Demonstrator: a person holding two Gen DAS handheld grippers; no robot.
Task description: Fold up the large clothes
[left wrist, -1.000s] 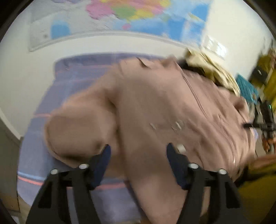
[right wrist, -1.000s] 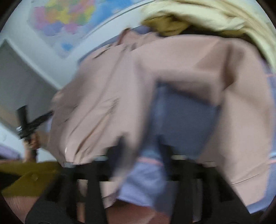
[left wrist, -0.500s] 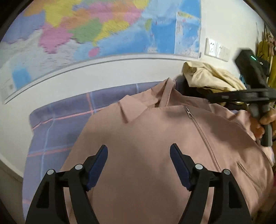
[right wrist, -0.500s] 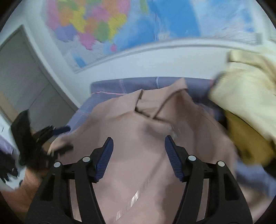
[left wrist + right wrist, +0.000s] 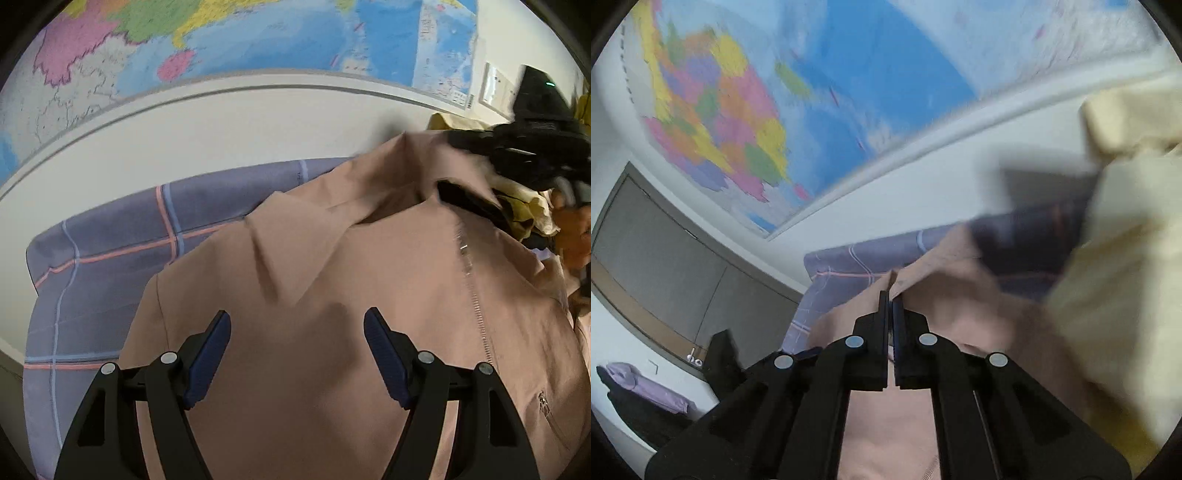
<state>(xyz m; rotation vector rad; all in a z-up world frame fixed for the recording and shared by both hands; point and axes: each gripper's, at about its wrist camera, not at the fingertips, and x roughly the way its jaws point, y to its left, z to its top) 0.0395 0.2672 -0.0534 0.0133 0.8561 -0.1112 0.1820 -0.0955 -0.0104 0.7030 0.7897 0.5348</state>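
Crowding the right side, a heap of pale yellow clothes (image 5: 1115, 280) lies against the pink jacket (image 5: 351, 332), which is spread on a purple checked sheet (image 5: 110, 266) below a wall map (image 5: 258, 33). The jacket's collar (image 5: 280, 251) points toward the wall, its zipper (image 5: 476, 302) running away from it. The left tool (image 5: 297, 343) hangs released over the chest; the right tool (image 5: 891, 299) is clenched on the collar's edge.
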